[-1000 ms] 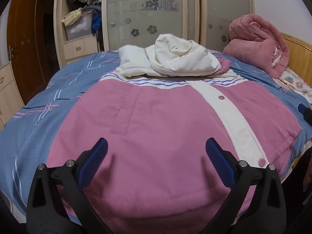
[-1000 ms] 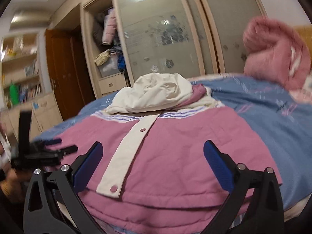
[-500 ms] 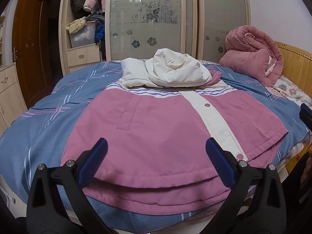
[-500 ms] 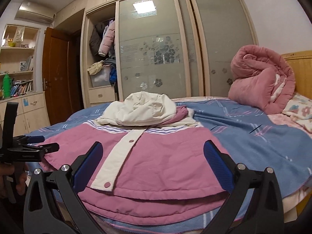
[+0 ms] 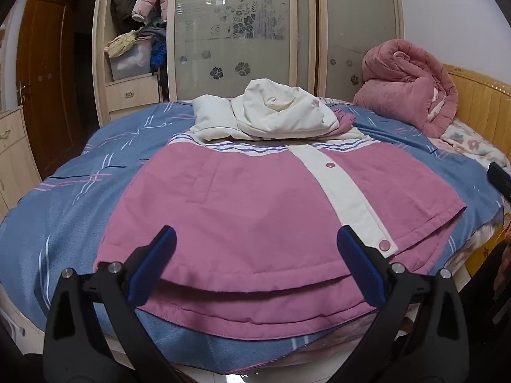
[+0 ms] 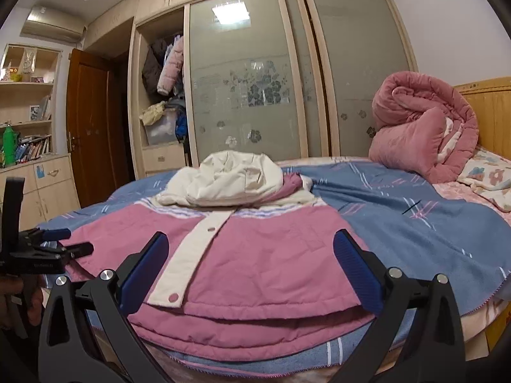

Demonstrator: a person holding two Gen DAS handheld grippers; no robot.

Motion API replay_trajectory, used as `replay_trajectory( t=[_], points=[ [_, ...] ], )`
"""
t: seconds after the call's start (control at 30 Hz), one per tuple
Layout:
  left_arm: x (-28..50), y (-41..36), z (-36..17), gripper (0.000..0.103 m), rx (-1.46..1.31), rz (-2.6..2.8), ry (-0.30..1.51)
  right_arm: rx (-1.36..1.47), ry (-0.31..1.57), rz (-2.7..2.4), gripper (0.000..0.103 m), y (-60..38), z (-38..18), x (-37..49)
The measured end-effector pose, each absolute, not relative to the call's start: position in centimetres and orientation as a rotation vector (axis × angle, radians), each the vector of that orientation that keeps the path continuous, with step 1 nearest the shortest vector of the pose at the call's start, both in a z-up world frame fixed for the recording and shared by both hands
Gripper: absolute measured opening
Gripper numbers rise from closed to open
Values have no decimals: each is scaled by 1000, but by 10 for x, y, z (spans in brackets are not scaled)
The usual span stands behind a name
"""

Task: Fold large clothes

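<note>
The left gripper (image 5: 255,265) is held with its jaws spread wide and nothing between them, just short of the hem of the pink jacket (image 5: 255,210). The right gripper (image 6: 252,271) is likewise parted and empty, poised over the hem's other end. The jacket is spread flat on the blue bedspread (image 5: 64,210), front up, placket buttoned, its cream hood (image 5: 281,111) bunched at the far end. No sleeve is seen spread out to either side; the sleeves are judged already folded in. The lengthwise fold from hem toward hood appears not yet made.
</note>
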State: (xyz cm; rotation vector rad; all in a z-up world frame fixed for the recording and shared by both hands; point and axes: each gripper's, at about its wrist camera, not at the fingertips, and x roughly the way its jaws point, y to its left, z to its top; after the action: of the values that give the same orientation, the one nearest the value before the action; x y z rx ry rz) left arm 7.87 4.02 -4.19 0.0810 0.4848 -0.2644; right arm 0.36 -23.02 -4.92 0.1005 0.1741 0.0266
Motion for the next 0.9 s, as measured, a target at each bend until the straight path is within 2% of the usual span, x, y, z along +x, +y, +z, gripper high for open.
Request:
replay_trajectory(
  t=[0.67,0.9],
  points=[
    [80,31,-49,101,116,-292,508,78,165,26,102,-226,-49,4],
    [80,38,-47,101,94,-281,510,199,119,-58,102,-270,-43,-6]
  ],
)
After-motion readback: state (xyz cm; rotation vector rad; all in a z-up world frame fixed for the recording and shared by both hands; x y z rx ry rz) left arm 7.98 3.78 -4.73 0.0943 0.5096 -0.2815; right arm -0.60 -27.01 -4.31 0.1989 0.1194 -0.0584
